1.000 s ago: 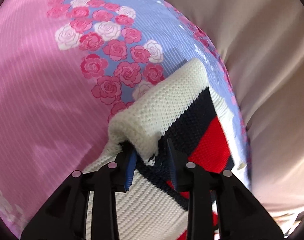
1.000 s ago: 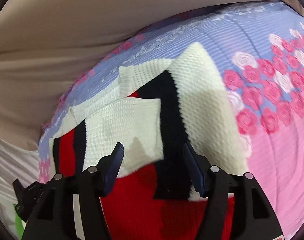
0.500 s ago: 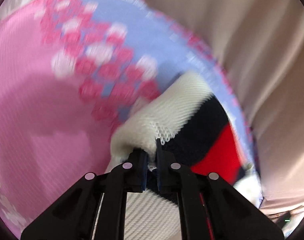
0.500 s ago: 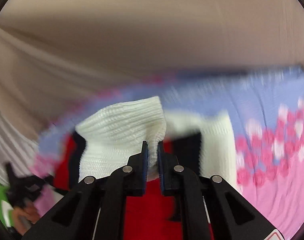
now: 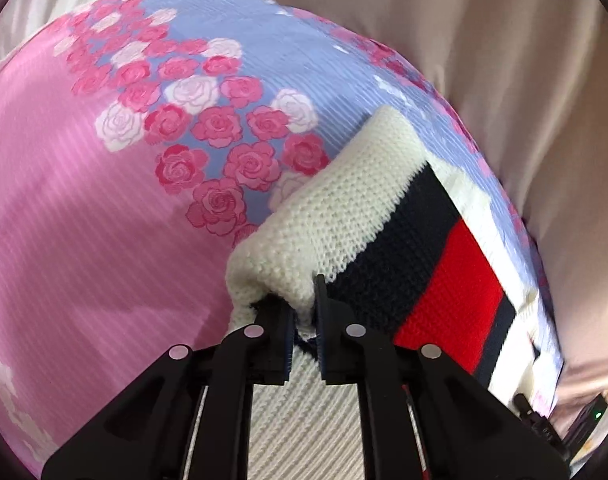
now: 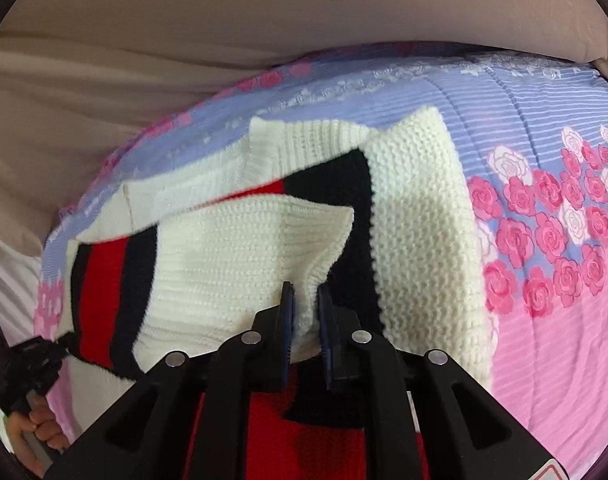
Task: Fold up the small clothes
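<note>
Right wrist: sweater edge between hand-held gripper fingers

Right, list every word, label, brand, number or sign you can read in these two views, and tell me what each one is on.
None can be read.
Knitted sweater: no tag or print shows.
Floral bedspread: roses and stripes only, no lettering.
Right tool: a red-edged sticker corner at the bottom rim of the view is cut off and shows no legible characters.
Left tool: no markings.
</note>
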